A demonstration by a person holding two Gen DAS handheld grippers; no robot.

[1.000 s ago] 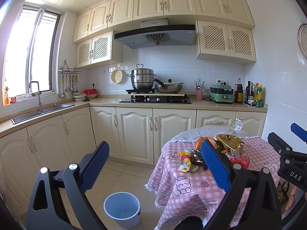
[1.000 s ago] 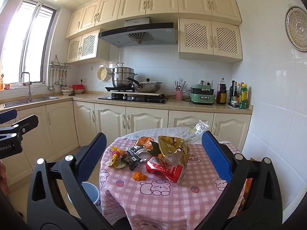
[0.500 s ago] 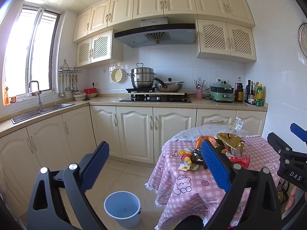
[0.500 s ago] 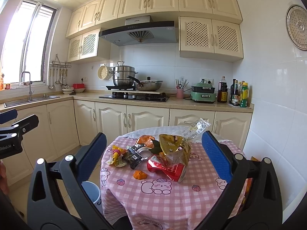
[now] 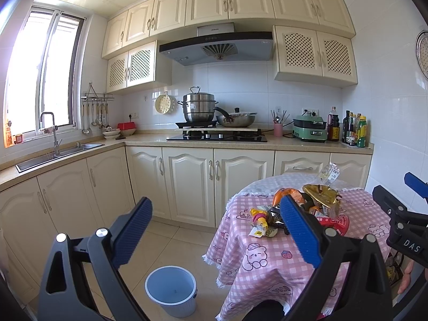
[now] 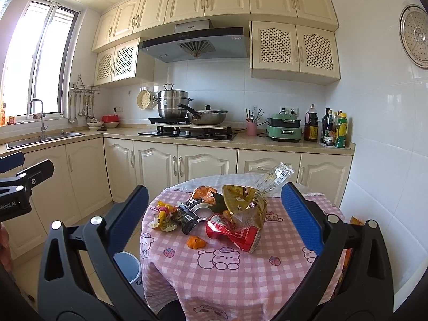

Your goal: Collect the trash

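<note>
A heap of trash lies on the round table with a pink checked cloth (image 6: 230,275): a crushed red can (image 6: 235,234), a gold foil bag (image 6: 244,204), a black wrapper (image 6: 187,216), yellow wrappers (image 6: 163,218), an orange peel (image 6: 196,242) and a clear wrapper (image 6: 275,175). A light blue bin (image 5: 171,290) stands on the floor left of the table. My left gripper (image 5: 216,230) is open and empty, held above the floor and bin. My right gripper (image 6: 214,214) is open and empty, held short of the heap.
Cream cabinets and a counter run along the back and left walls, with a sink (image 5: 61,153), a hob with pots (image 5: 216,133), a green cooker (image 6: 285,131) and bottles (image 6: 334,129). White tiled wall stands close on the right. The floor is beige tile.
Both views have shifted very slightly; the grippers stay open and the trash has not moved.
</note>
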